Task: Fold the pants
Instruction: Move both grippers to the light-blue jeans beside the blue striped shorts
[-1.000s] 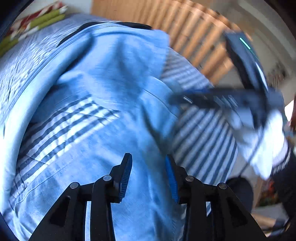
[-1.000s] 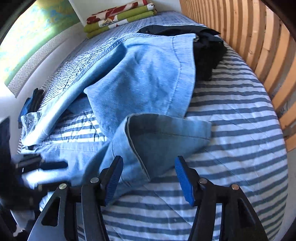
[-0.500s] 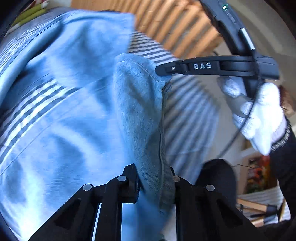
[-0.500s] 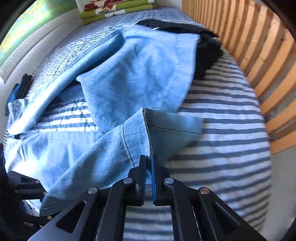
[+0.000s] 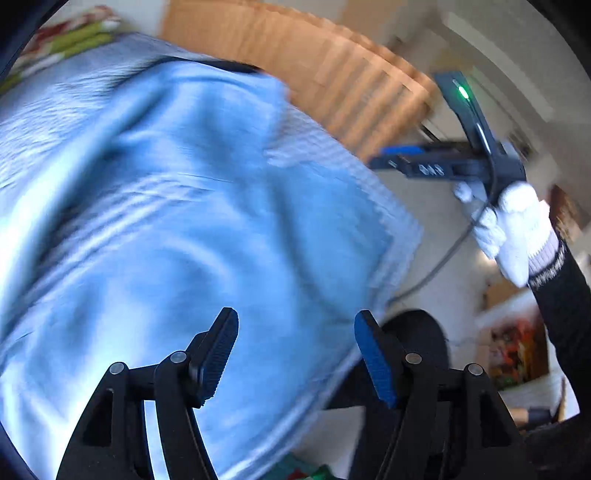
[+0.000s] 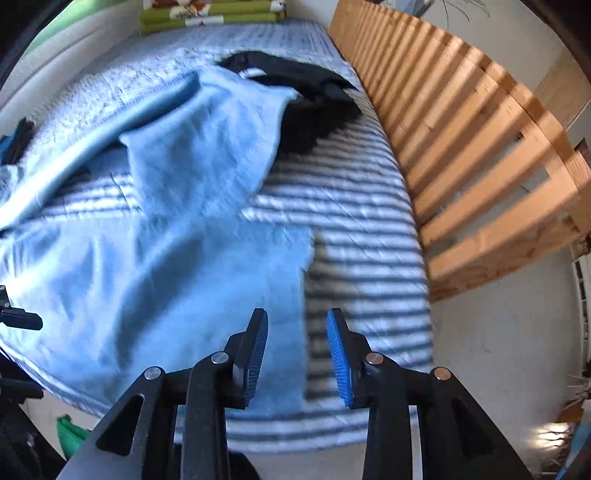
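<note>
Light blue jeans (image 6: 155, 258) lie spread on the blue-and-white striped bed (image 6: 362, 258), one leg folded back over the other (image 6: 207, 147). My right gripper (image 6: 297, 350) hangs above the leg's near edge with its jaws opening; nothing is between them. The left wrist view is blurred by motion. There the jeans (image 5: 192, 229) fill the left side, and my left gripper (image 5: 295, 350) is above them, its jaws opening with no cloth pinched. The right gripper (image 5: 406, 162) shows at upper right, held by a white-gloved hand (image 5: 517, 229).
A black garment (image 6: 306, 96) lies on the bed beyond the jeans. A slatted wooden frame (image 6: 480, 147) runs along the bed's right side. Folded green and red textiles (image 6: 210, 14) are stacked at the far end. Pale floor (image 6: 498, 350) lies to the right.
Half a second ago both grippers were shut on the denim leg's edge. Both have let go and lifted away, and the leg now lies flat on the bed.
</note>
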